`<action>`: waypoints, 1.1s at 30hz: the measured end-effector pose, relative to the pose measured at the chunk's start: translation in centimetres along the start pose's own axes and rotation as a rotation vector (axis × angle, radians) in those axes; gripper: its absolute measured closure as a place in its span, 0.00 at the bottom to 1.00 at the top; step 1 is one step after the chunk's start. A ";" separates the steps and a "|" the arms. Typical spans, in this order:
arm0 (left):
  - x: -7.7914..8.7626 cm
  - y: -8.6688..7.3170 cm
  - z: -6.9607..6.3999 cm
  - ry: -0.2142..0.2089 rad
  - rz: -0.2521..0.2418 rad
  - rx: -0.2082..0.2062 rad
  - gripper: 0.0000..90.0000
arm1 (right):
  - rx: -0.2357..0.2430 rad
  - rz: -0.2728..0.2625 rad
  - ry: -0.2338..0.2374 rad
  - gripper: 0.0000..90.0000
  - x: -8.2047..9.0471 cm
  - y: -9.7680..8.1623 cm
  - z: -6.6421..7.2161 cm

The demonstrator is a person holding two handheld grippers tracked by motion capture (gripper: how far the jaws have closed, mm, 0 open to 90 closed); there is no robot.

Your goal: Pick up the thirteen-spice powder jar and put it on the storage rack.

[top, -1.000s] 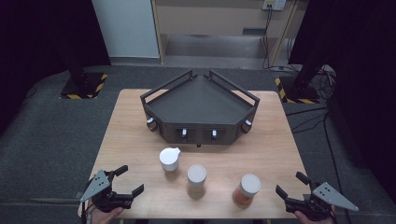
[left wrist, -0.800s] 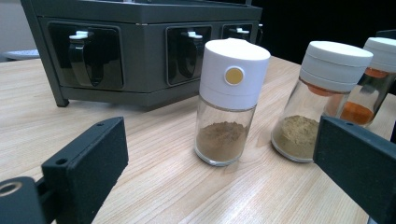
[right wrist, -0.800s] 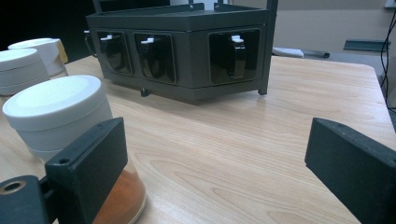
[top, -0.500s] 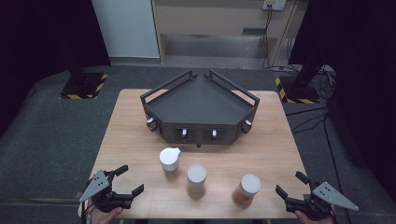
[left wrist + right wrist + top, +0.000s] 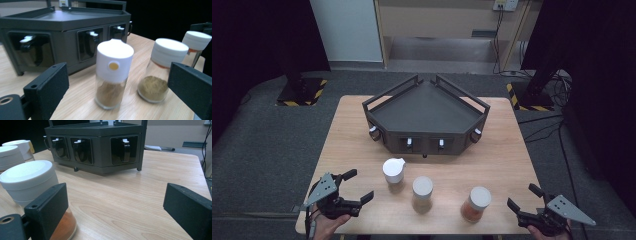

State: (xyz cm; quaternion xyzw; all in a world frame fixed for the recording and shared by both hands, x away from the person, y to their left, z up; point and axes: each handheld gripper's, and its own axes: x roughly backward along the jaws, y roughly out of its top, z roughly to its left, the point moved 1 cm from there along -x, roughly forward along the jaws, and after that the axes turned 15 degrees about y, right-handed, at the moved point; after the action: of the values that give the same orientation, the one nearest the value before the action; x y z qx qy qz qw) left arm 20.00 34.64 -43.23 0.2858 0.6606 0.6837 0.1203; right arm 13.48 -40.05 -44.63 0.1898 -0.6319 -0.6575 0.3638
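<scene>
We are looking down on a pale wooden surface [image 5: 507,150] standing on grey carpet, with dark curtains at both sides and a light wall beyond. A dark angular rack [image 5: 426,117] is sitting at the far middle. Three spice jars are standing in a row near us: the flip-cap jar [image 5: 393,170] at left, the tan-powder jar [image 5: 422,194] in the middle, the orange-powder jar [image 5: 475,204] at right. The left hand-held gripper [image 5: 353,186] is hovering at the near left corner, jaws spread wide, facing the flip-cap jar. The right hand-held gripper [image 5: 524,198] is hovering at the near right edge, likewise released, just beside the orange-powder jar. Nothing is differing from the earlier frames.
</scene>
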 end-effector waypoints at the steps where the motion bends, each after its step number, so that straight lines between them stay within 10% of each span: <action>1: 0.0 0.0 0.0 0.000 0.000 0.000 0.03 | -0.001 0.000 0.000 0.06 0.0 0.0 0.0; 33: -7.9 1.1 0.3 -0.085 0.081 -0.014 0.09 | -0.005 -0.004 0.003 0.07 0.1 0.0 -0.1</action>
State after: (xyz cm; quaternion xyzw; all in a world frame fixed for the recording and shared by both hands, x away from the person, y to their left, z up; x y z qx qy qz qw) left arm 26.82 30.53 -43.99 0.3403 0.6379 0.6800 0.1222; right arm 13.44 -40.19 -44.63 0.1909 -0.6296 -0.6594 0.3638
